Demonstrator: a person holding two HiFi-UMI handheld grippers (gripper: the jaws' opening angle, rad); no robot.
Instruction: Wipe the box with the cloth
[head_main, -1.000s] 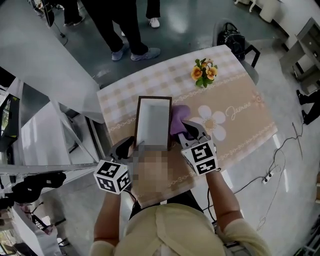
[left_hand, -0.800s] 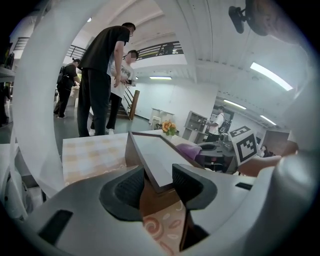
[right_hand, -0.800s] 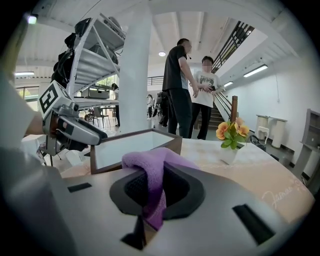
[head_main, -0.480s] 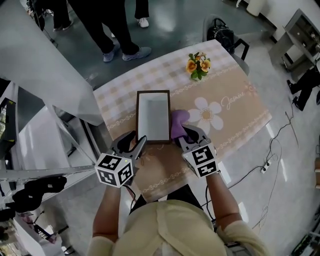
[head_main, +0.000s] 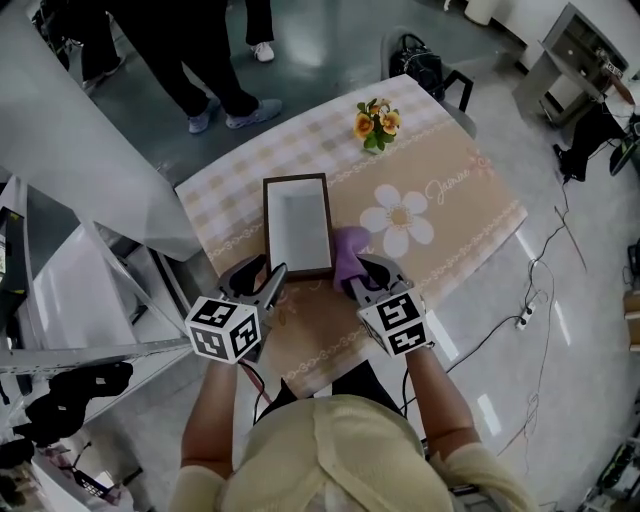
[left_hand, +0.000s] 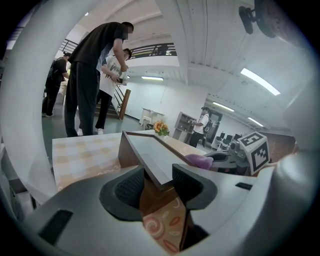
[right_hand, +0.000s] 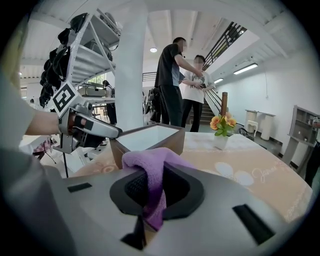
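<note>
The left gripper (left_hand: 159, 175) has its jaws closed in on the near corner of the box (left_hand: 150, 150); in its own view the corner fills the gap, with a pad against the wall on each side. From the head view this gripper (head_main: 262, 282) sits at the lower left corner of the box (head_main: 297, 225), with its marker cube (head_main: 225, 330) below it. The right gripper (right_hand: 156, 187) is clamped on the cloth (right_hand: 150, 162), a purple one. One fold is pinched between the pads, a tail hangs below them, and the rest bunches up over the jaws in front of the box (right_hand: 150, 137). Seen from above, that gripper (head_main: 358, 283) is at lower centre of the frame, and the cloth (head_main: 350, 248) lies just beside the lower end of the box's right-hand wall; I cannot tell whether they touch. The box is a long, open, dark-brown frame with a pale inside, lying flat on the bench (head_main: 450, 215), which wears a beige covering with a checked band and a big white flower print. A small pot of orange and yellow flowers (head_main: 375, 120) stands well apart, towards the upper edge of the bench. Beyond it, at the top of the frame, people (head_main: 200, 50) stand on the grey floor, and two of them (right_hand: 175, 85) show in the right gripper view behind the box.
</note>
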